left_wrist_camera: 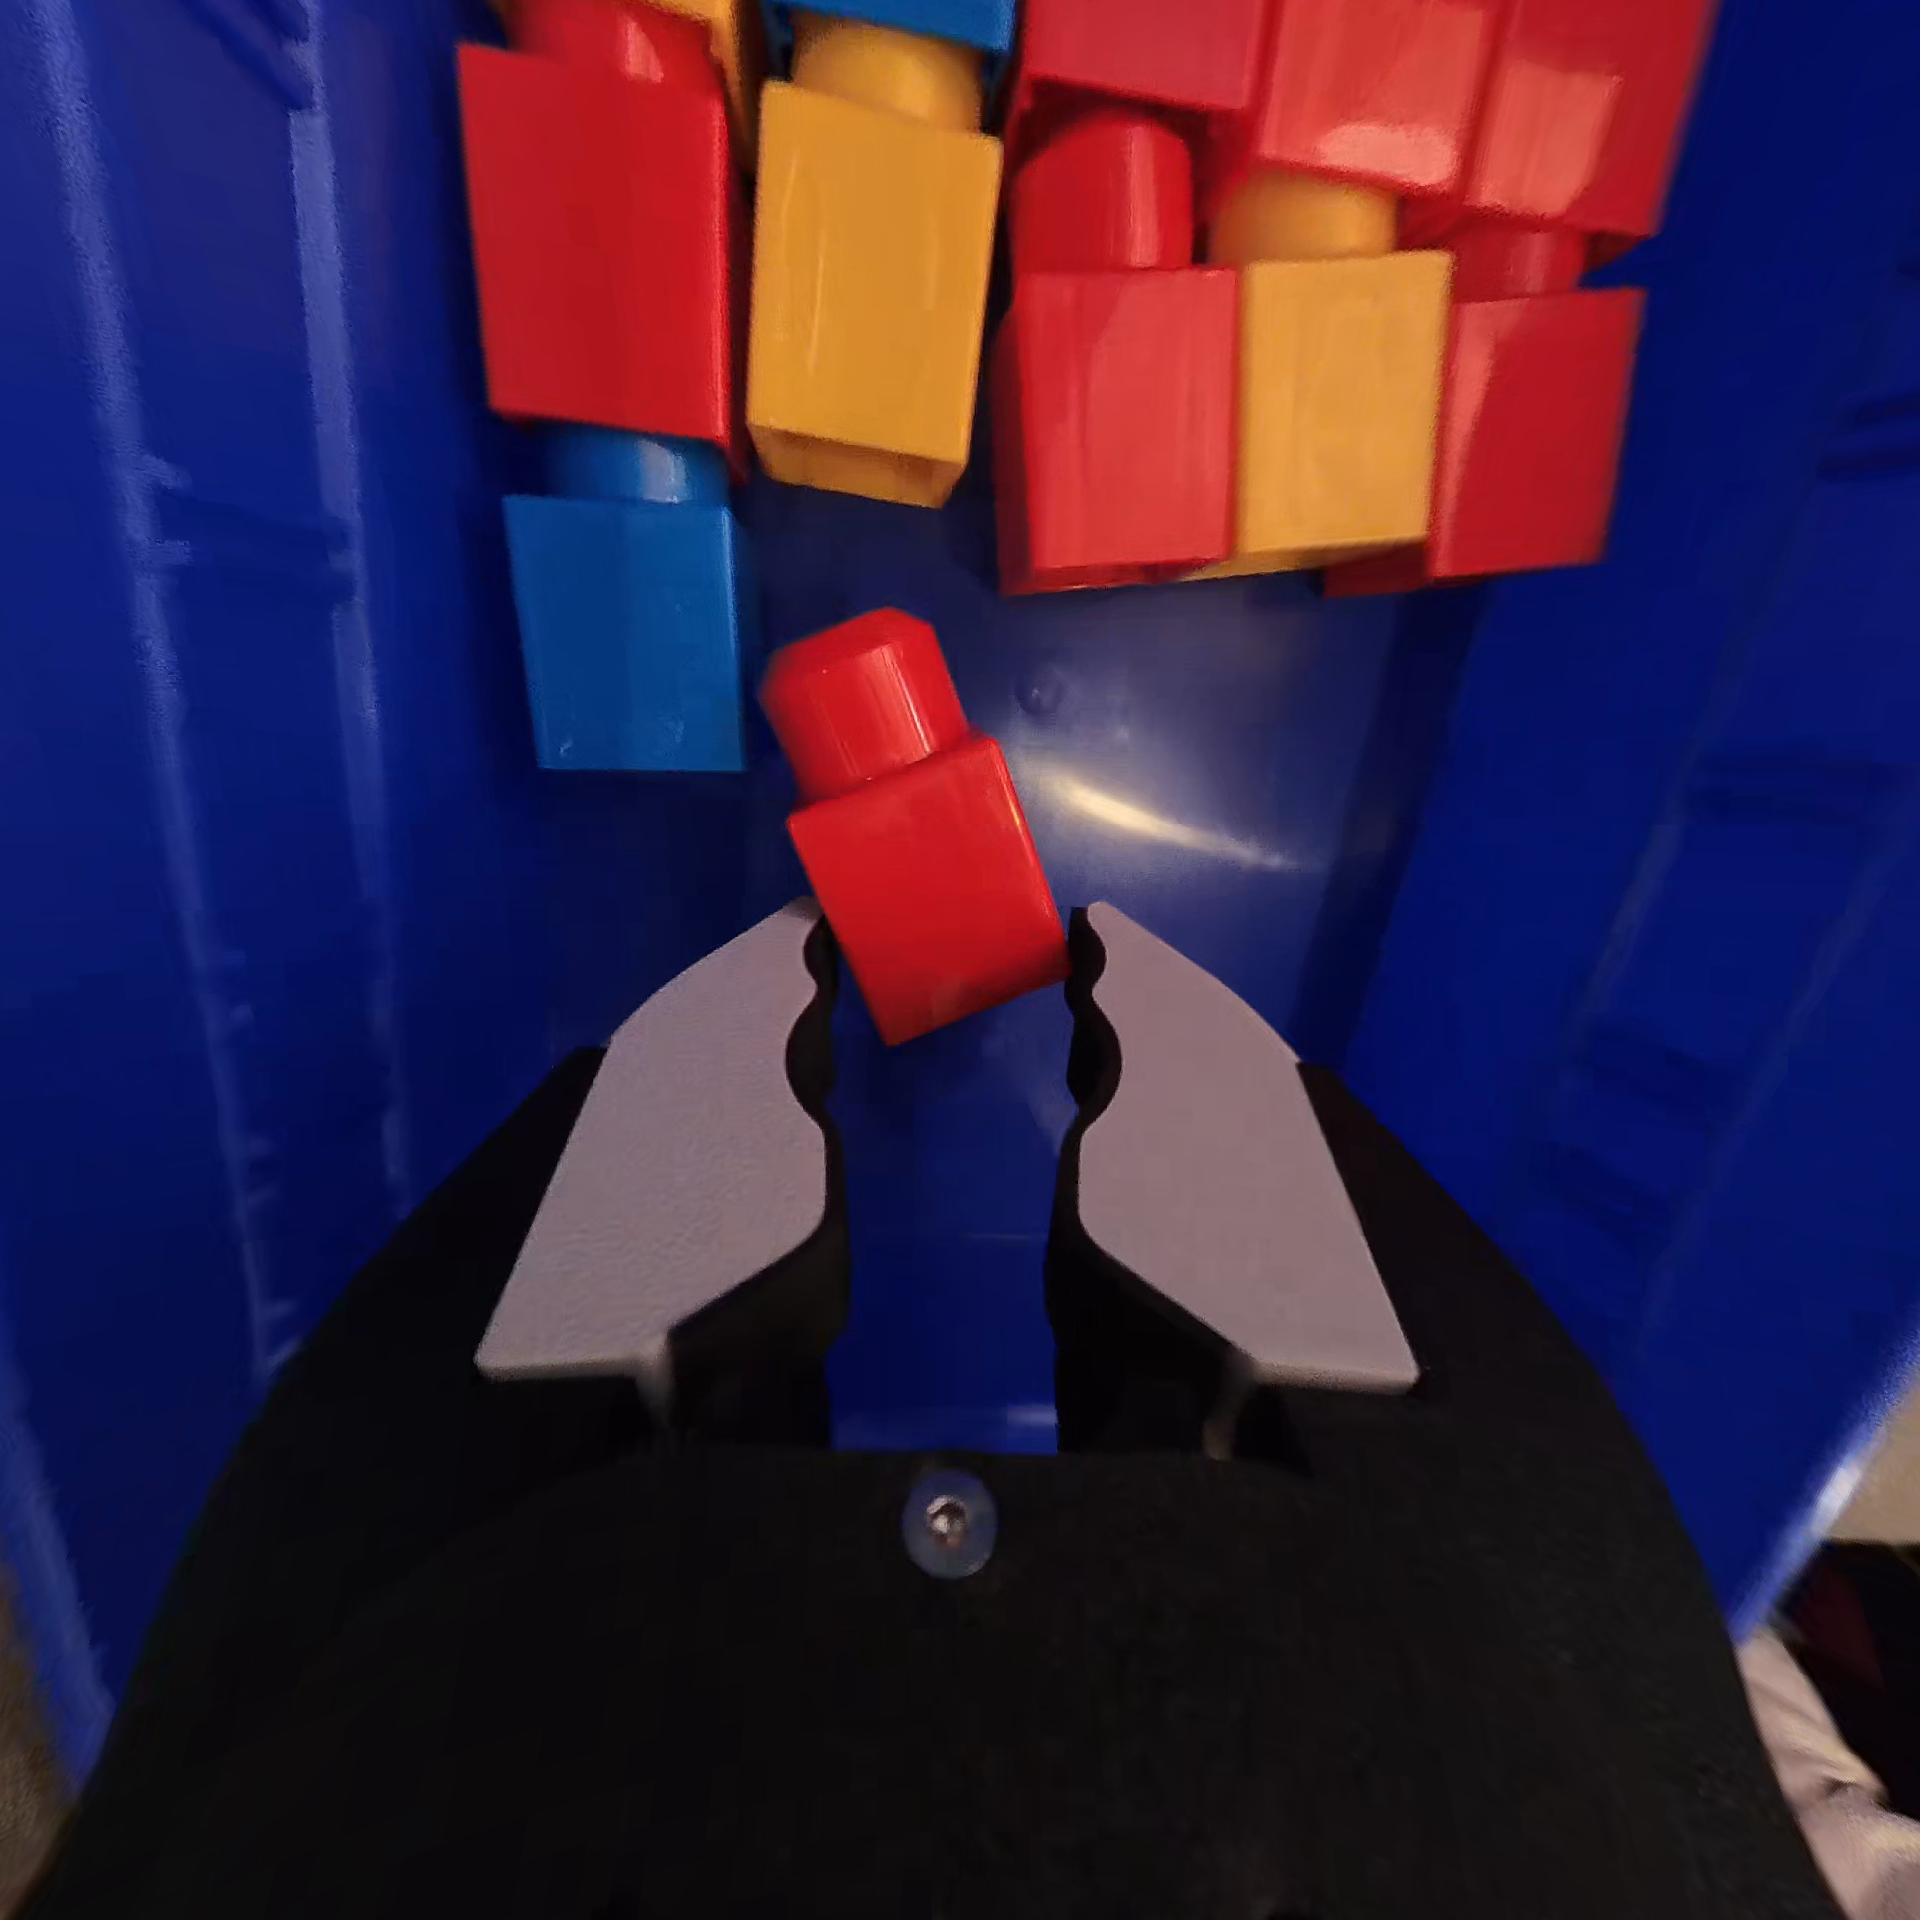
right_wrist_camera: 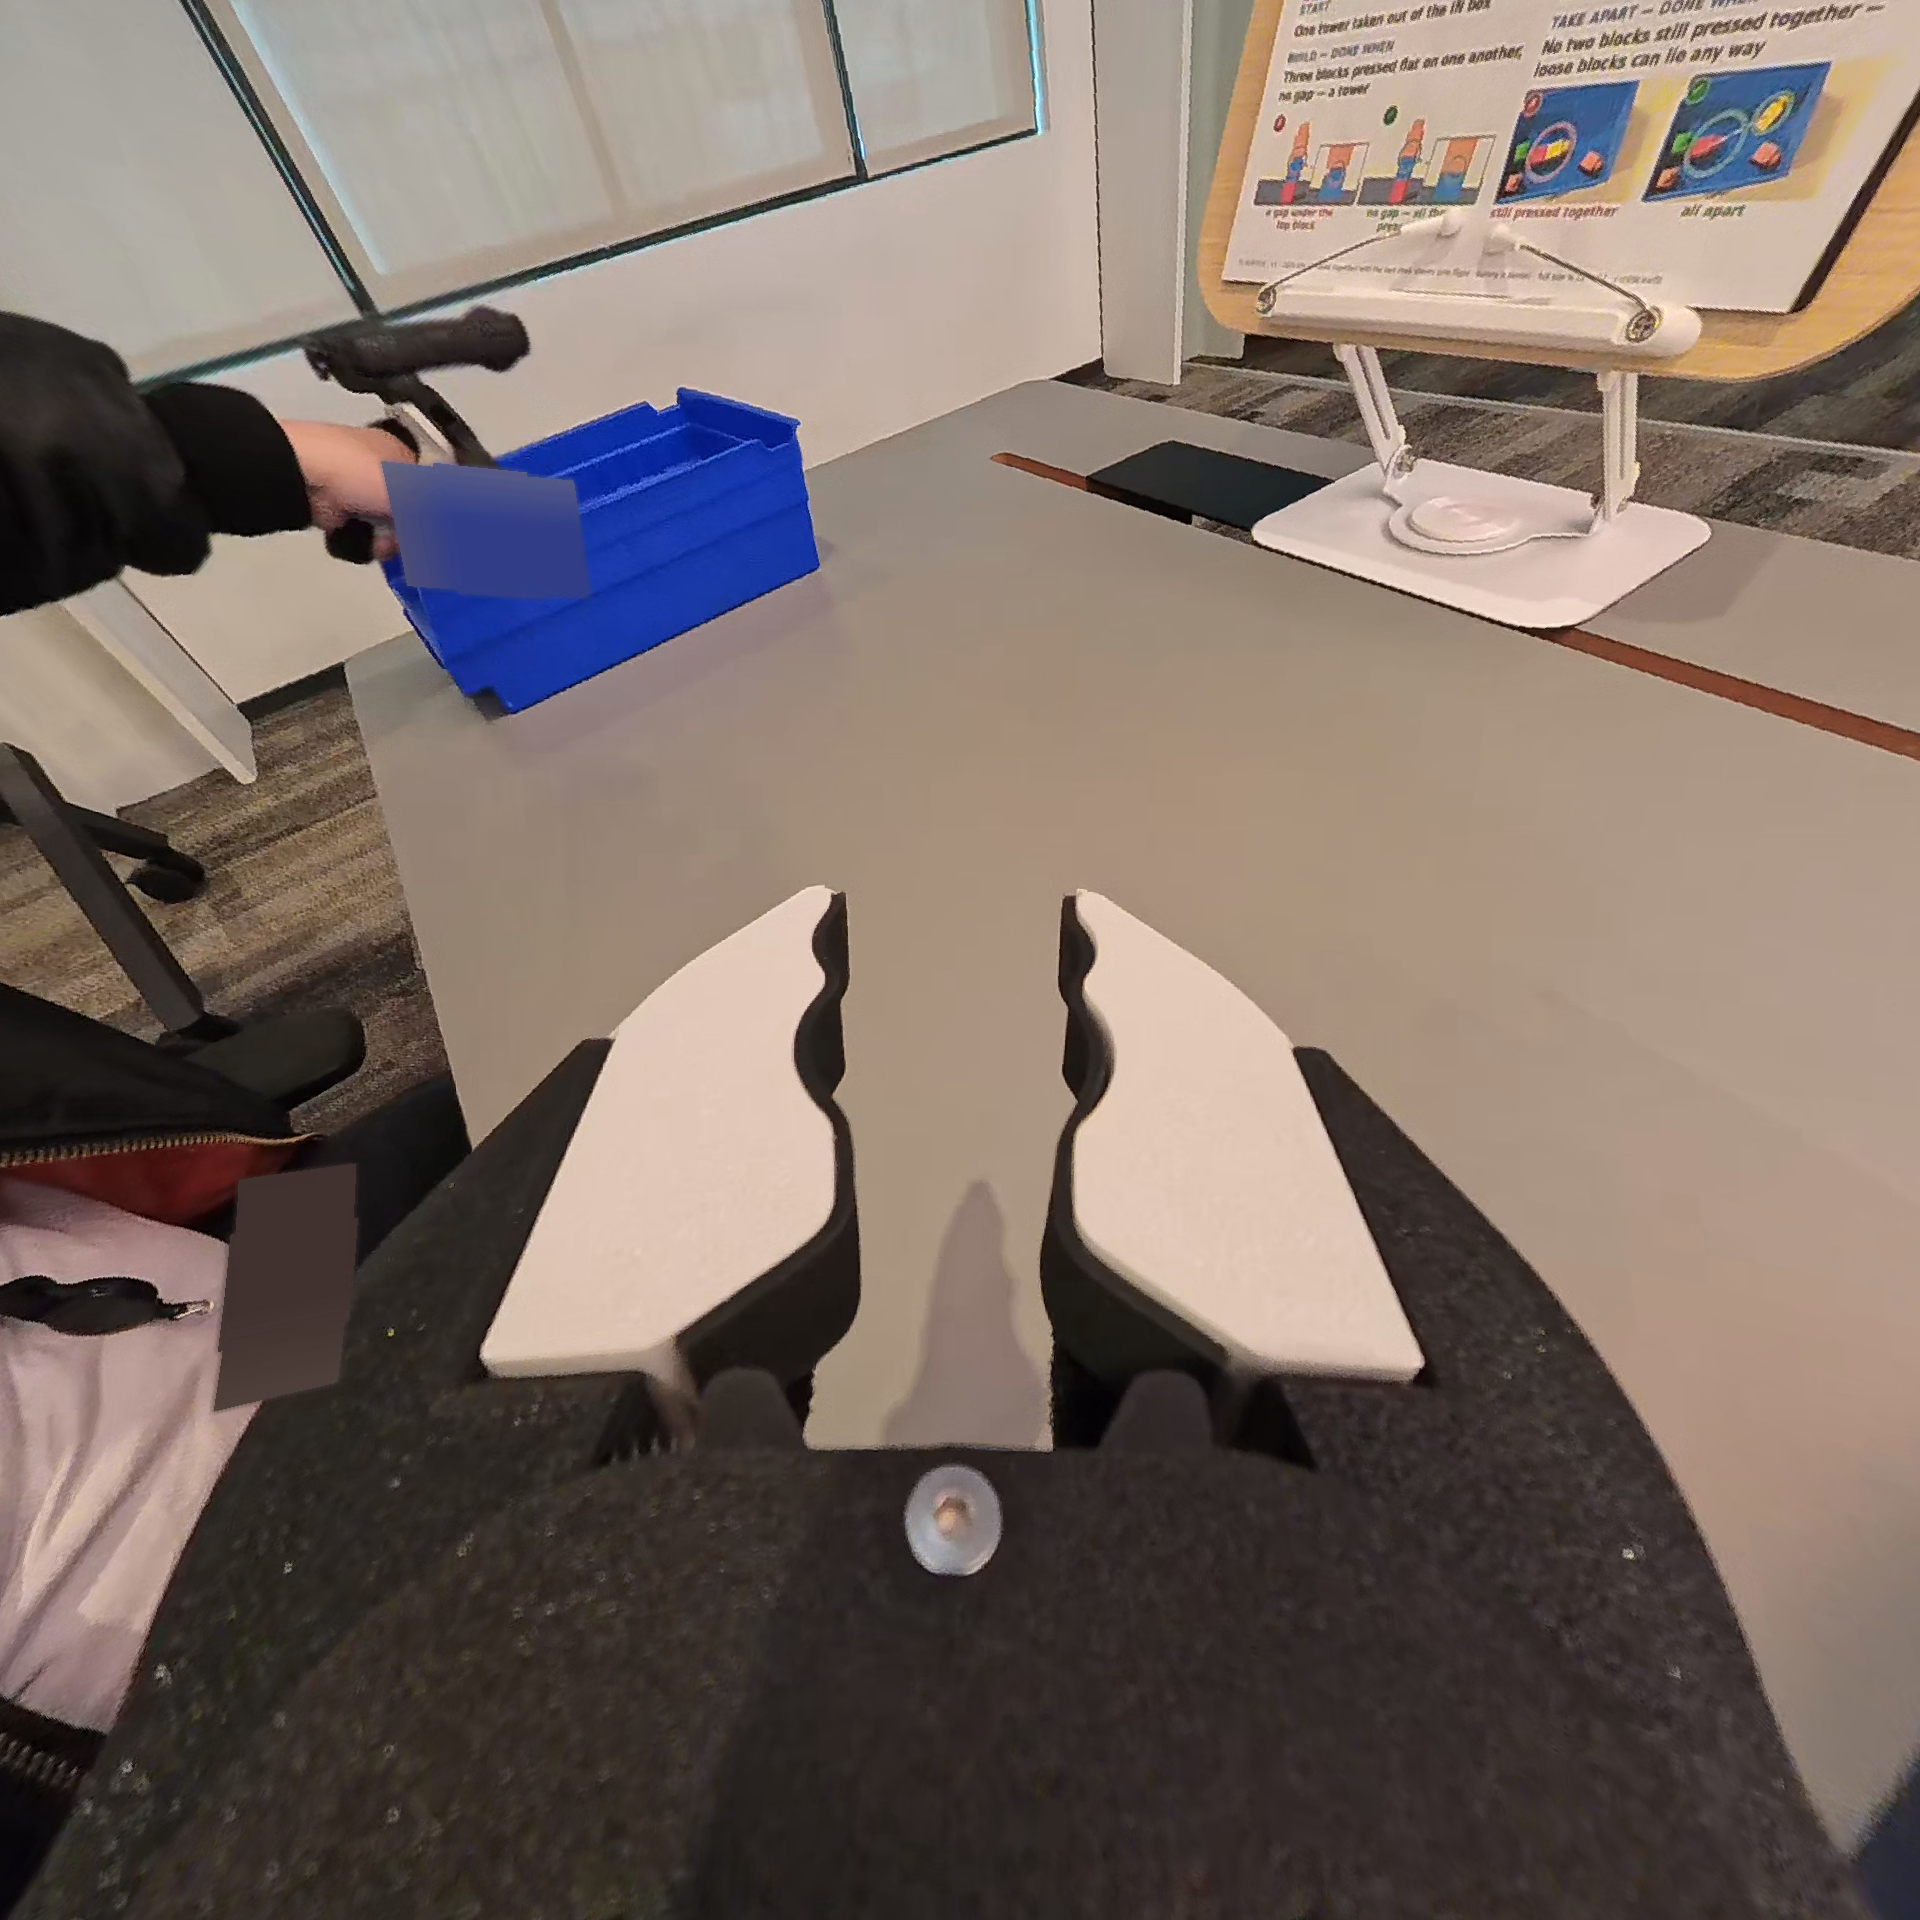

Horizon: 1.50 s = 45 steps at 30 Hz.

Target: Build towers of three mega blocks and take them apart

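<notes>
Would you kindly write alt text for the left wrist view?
The left gripper pinches a tilted red block by its base inside a blue bin. Red, yellow and blue blocks lie piled at the bin's far end.

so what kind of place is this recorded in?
Looks like an office or meeting room used as a data-collection station: a grey table, a glass partition wall, patterned carpet, and an instruction sheet on a stand beside the blue bin.
</notes>
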Tool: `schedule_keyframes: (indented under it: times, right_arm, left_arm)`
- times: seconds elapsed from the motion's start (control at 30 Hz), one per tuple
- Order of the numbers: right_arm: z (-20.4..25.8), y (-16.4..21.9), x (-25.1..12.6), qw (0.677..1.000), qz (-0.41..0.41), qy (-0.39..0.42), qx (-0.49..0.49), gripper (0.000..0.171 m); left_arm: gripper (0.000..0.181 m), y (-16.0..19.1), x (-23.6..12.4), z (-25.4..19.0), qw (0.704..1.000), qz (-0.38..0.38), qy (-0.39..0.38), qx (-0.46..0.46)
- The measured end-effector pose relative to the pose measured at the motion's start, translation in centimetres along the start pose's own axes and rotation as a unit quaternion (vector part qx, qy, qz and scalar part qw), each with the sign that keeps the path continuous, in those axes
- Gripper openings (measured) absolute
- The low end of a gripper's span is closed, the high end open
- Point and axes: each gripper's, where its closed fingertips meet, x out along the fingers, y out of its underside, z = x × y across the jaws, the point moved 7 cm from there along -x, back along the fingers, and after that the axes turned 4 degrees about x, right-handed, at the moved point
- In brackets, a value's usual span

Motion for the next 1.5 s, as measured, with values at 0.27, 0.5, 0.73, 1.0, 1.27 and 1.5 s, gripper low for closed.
schedule_keyframes:
  times: [0.27, 0.5, 0.73, 1.0, 1.27, 1.5]
  right_arm:
    - [2.4, -1.5, 3.7, 0.995, -0.044, -0.086, -0.01, 0.038]
    - [9.3, -9.0, 11.8, 0.945, -0.135, -0.295, -0.051, 0.049]
    - [12.2, -10.3, 15.3, 0.914, -0.113, -0.39, -0.025, 0.064]
    - [12.7, -9.2, 15.6, 0.899, -0.078, -0.43, -0.016, 0.035]
    - [6.5, -6.0, 16.2, 0.956, -0.051, -0.273, -0.094, 0.034]
    - [-2.3, 2.0, 20.3, 0.97, 0.089, -0.157, -0.161, 0.034]
  left_arm:
    - [0.042, -0.9, -13.0, -7.9, 0.925, -0.262, 0.105, 0.254]
    - [0.042, 4.1, -17.0, -28.6, 0.719, -0.371, 0.343, 0.477]
    - [0.042, 7.2, -15.9, -37.2, 0.638, -0.365, 0.42, 0.532]
    - [0.042, 7.4, -15.7, -37.4, 0.62, -0.336, 0.477, 0.524]
    - [0.074, 6.4, -12.8, -31.2, 0.724, -0.321, 0.363, 0.491]
    - [0.059, 5.1, -14.2, -21.5, 0.792, -0.341, 0.291, 0.414]
